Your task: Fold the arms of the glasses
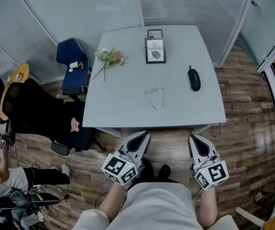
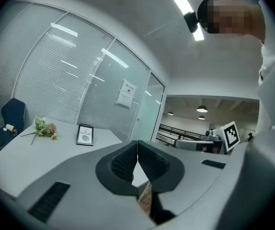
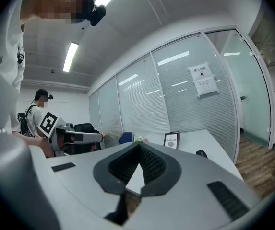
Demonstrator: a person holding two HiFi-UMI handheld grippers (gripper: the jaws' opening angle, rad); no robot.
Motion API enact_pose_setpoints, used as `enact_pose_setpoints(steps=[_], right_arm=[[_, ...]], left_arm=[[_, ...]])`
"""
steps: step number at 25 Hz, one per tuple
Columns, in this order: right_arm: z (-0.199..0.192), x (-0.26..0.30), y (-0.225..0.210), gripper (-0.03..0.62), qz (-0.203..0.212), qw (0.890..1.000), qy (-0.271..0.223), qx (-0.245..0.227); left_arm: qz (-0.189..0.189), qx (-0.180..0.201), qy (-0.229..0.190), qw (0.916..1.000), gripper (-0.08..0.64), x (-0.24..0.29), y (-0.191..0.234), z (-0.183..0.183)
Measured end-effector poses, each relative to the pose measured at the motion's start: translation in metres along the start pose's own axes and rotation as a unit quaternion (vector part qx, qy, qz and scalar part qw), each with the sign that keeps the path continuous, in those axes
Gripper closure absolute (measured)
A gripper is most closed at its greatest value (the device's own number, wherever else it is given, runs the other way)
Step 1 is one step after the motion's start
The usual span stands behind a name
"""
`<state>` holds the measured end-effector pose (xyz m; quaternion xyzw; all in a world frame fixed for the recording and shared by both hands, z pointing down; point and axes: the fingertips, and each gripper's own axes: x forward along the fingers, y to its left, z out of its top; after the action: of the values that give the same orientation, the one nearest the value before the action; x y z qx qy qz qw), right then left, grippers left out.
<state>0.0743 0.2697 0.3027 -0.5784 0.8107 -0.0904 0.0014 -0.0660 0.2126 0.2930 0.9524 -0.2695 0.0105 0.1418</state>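
In the head view, a thin wire pair of glasses (image 1: 155, 96) lies in the middle of the pale grey table (image 1: 123, 104). Its arms are spread open. The left claw (image 1: 144, 136) and the right claw (image 1: 194, 139) are both lower in the picture, past the table's near edge. They are well apart from the glasses, one to the lower left and one to the lower right. A black oval case (image 1: 194, 78) lies on the table to the upper right of the glasses. A black-framed picture (image 1: 155, 50) stands near the top edge, and a small bunch of flowers (image 1: 109, 58) lies at the upper left.

In the left gripper view, the left claw (image 2: 137, 143) is pressed together at its tips. The flowers (image 2: 44, 128) and framed picture (image 2: 85, 135) sit far off at the left.

In the right gripper view, the right claw (image 3: 138, 145) is pressed together too. The picture (image 3: 171, 140) and case (image 3: 201, 153) show just right of it.
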Motion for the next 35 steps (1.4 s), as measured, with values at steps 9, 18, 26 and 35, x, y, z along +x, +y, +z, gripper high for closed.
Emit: enact_pose_setpoints(steps=[9,18,26,35], right_arm=[[0.004,-0.027,0.003,0.589,-0.010,1.000,0.002,-0.003],[-0.010,-0.038,0.006,0.586,0.001,0.999,0.012,0.041],[-0.021,-0.036,0.006,0.584,0.003,0.997,0.022,0.070],[-0.032,-0.014,0.008,0.585,0.007,0.997,0.046,0.064]], left_arm=[[-0.011,0.005,0.011,0.9999,0.540,-0.005,-0.028,-0.001],[0.002,0.001,0.021,0.9998,0.540,-0.007,-0.043,-0.015],[0.003,-0.004,0.035,0.9994,0.540,-0.011,-0.045,-0.026],[0.016,-0.025,0.049,0.9984,0.540,-0.011,-0.018,-0.036]])
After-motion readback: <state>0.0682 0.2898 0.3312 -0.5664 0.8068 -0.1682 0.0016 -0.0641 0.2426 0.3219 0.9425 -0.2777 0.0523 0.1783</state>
